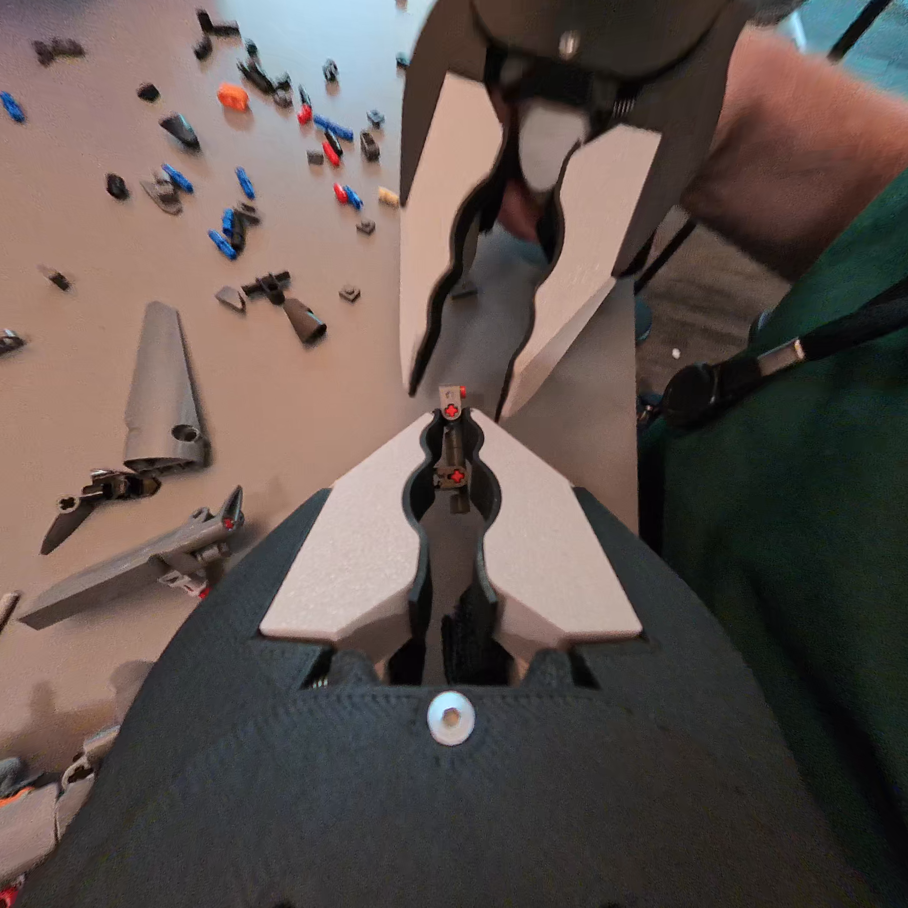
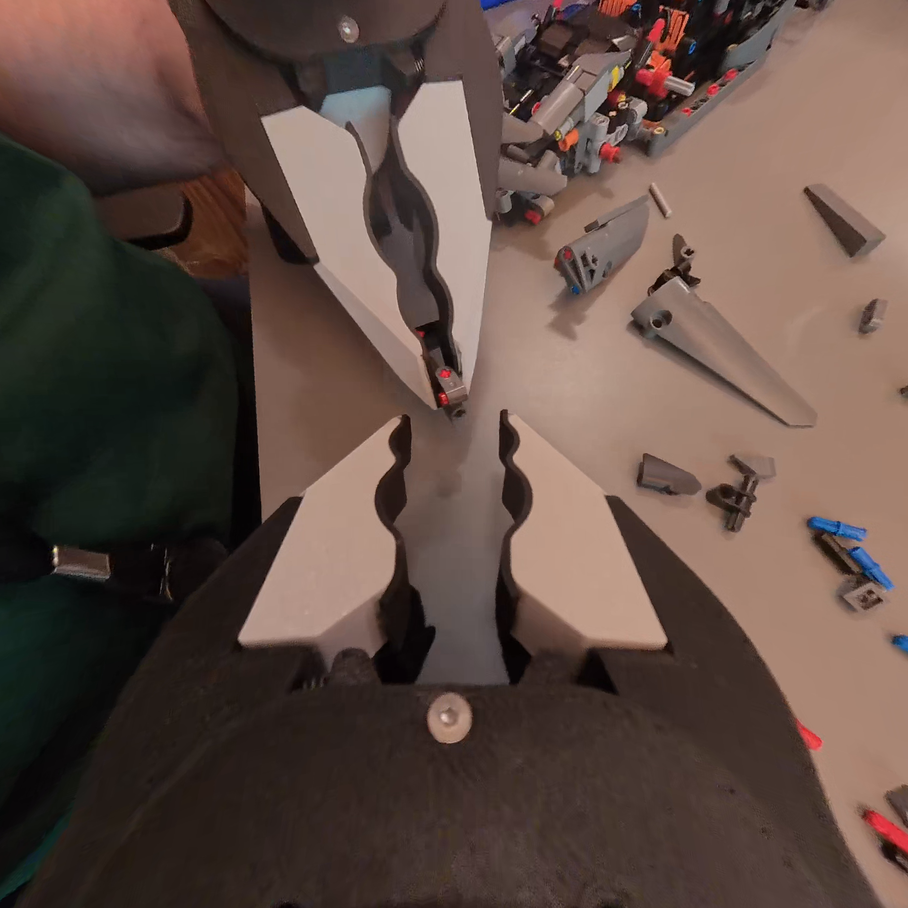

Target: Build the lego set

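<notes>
My left gripper (image 1: 452,418) is shut on a small grey lego assembly with red cross pins (image 1: 453,444), held above the table; it also shows in the right wrist view (image 2: 449,385) between the left gripper's tips (image 2: 454,400). My right gripper (image 2: 454,422) is open and empty, tips pointing at the left one, a short gap apart. In the left wrist view the right gripper (image 1: 454,388) hangs open just above the held assembly. A large, partly built grey, black and orange lego model (image 2: 624,83) stands at the far right of the table.
Loose pieces lie scattered on the tan table (image 1: 295,393): blue pins (image 1: 223,241), red pins (image 1: 330,153), an orange brick (image 1: 232,96), grey wing panels (image 1: 162,388) (image 2: 717,354), a grey winged subassembly (image 1: 162,555). A person's green sleeve (image 1: 786,540) is close by. My two grippers' fingertips are within a few centimetres of each other.
</notes>
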`<action>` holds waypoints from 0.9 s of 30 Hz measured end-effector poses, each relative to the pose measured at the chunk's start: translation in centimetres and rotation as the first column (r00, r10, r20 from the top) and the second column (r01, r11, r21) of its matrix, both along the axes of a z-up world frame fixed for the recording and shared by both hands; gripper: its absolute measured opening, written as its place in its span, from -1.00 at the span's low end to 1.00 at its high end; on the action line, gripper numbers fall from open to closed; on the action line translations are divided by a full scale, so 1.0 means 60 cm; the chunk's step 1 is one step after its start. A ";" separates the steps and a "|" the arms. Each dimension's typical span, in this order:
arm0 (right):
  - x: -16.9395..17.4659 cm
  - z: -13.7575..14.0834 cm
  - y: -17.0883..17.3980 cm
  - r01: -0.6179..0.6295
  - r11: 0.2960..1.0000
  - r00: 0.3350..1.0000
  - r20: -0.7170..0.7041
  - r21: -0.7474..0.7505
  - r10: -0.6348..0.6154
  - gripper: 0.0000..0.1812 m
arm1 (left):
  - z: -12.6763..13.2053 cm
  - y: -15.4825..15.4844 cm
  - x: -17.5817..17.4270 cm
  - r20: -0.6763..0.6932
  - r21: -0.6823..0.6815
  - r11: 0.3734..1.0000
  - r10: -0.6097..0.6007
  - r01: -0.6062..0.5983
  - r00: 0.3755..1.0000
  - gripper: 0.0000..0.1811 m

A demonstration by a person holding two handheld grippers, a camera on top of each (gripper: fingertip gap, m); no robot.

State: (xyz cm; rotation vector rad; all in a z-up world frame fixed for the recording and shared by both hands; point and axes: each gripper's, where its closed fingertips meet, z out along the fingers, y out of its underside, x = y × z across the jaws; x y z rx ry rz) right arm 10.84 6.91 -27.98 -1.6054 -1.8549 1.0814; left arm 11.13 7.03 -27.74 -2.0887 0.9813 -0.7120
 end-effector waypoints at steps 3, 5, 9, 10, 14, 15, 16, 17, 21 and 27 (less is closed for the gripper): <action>-0.017 0.017 -0.011 -0.013 0.999 0.999 -0.051 -0.047 0.011 -0.70 | 0.035 0.002 -0.001 0.106 0.039 0.998 0.035 -0.039 0.994 -0.94; -0.029 0.035 -0.018 -0.033 0.997 0.995 -0.097 -0.065 0.026 -0.79 | 0.059 0.000 -0.006 0.162 0.067 0.996 0.055 -0.066 0.985 -0.94; -0.053 0.081 -0.024 -0.052 0.991 0.975 -0.219 -0.126 0.023 -0.81 | 0.104 -0.004 -0.026 0.274 0.110 0.983 0.111 -0.146 0.955 -0.94; -0.059 0.091 -0.027 -0.059 0.988 0.969 -0.245 -0.141 0.023 -0.81 | 0.113 -0.005 -0.032 0.298 0.122 0.978 0.124 -0.166 0.947 -0.94; -0.079 0.125 -0.042 -0.099 0.974 0.948 -0.317 -0.205 0.029 -0.64 | 0.157 -0.007 -0.061 0.423 0.162 0.947 0.188 -0.278 0.886 -0.95; -0.084 0.128 -0.044 -0.099 0.975 0.947 -0.320 -0.198 0.031 -0.66 | 0.168 -0.009 -0.068 0.465 0.160 0.940 0.196 -0.300 0.863 -0.95; -0.089 0.130 -0.047 -0.105 0.975 0.946 -0.322 -0.195 0.038 -0.66 | 0.179 -0.012 -0.075 0.504 0.154 0.937 0.199 -0.315 0.840 -0.94; -0.095 0.132 -0.054 -0.123 0.972 0.944 -0.325 -0.200 0.053 -0.67 | 0.187 -0.014 -0.082 0.536 0.152 0.929 0.208 -0.336 0.818 -0.95; -0.127 0.151 -0.080 -0.185 0.949 0.926 -0.370 -0.254 0.082 -0.75 | 0.210 -0.026 -0.095 0.603 0.164 0.913 0.206 -0.373 0.770 -0.96; -0.165 0.184 -0.114 -0.289 0.906 0.876 -0.468 -0.309 0.119 -0.96 | 0.234 -0.047 -0.127 0.673 0.179 0.880 0.218 -0.441 0.707 -0.96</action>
